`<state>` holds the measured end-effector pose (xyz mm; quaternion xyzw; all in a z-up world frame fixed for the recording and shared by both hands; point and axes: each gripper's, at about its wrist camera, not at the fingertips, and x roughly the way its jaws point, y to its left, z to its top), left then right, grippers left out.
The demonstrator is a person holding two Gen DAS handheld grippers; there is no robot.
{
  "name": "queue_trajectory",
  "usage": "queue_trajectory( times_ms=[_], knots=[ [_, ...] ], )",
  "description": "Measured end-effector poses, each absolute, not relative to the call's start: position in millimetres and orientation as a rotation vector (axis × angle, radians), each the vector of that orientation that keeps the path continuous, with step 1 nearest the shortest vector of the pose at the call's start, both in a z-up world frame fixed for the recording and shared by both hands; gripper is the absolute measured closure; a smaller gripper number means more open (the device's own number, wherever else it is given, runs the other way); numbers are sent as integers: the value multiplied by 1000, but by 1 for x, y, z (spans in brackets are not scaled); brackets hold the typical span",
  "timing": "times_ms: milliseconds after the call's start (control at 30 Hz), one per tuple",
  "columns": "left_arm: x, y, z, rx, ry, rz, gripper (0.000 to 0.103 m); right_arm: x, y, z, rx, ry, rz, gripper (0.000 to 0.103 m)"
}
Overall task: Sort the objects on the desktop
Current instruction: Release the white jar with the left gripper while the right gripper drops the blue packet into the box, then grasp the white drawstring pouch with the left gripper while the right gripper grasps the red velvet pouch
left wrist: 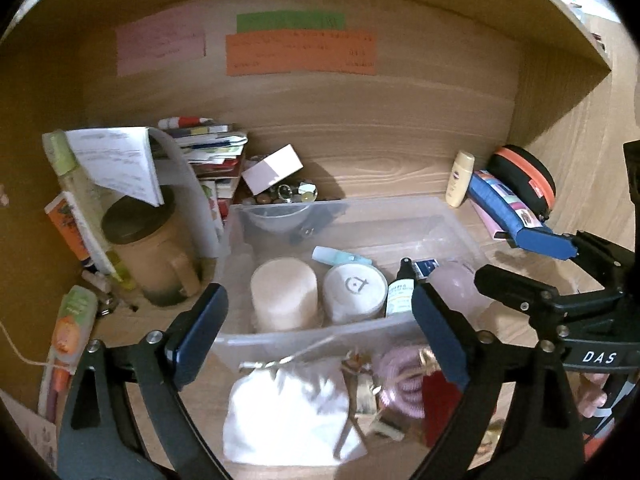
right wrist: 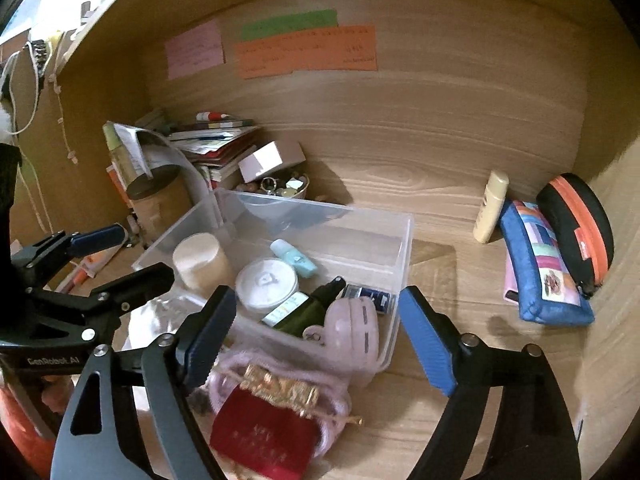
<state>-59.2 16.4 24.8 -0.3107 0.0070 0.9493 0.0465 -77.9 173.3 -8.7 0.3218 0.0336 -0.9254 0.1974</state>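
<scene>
progress: clear bin (left wrist: 240, 340) mid-desk already holds jars, bottles, pink case (part sorted) | left: white pouch (left wrist: 288, 412), red pouch (right wrist: 264, 436) near the bin; blue pouch (right wrist: 540, 272), lotion bottle (right wrist: 490, 208) far right | left gripper (left wrist: 316, 340), right gripper (right wrist: 320, 336): angled down over bin's near edge, jaws apart, empty

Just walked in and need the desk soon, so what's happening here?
A person is sorting desk clutter with two handheld grippers. The left gripper and right gripper are both open and empty, over the clear plastic bin that already holds jars and bottles. A white cloth pouch and red pouch lie outside it.
</scene>
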Motion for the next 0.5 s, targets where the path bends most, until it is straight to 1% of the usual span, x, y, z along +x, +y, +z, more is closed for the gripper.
queue_trajectory(
  times_ms=[267, 500],
  knots=[
    [-33, 4, 23, -952, -2, 2907, 8, -52, 173, -9, 896, 99, -2595, 20],
    [-19, -7, 12, -999, -11, 2909, 7, -36, 174, -18, 936, 97, -2607, 20]
  ],
)
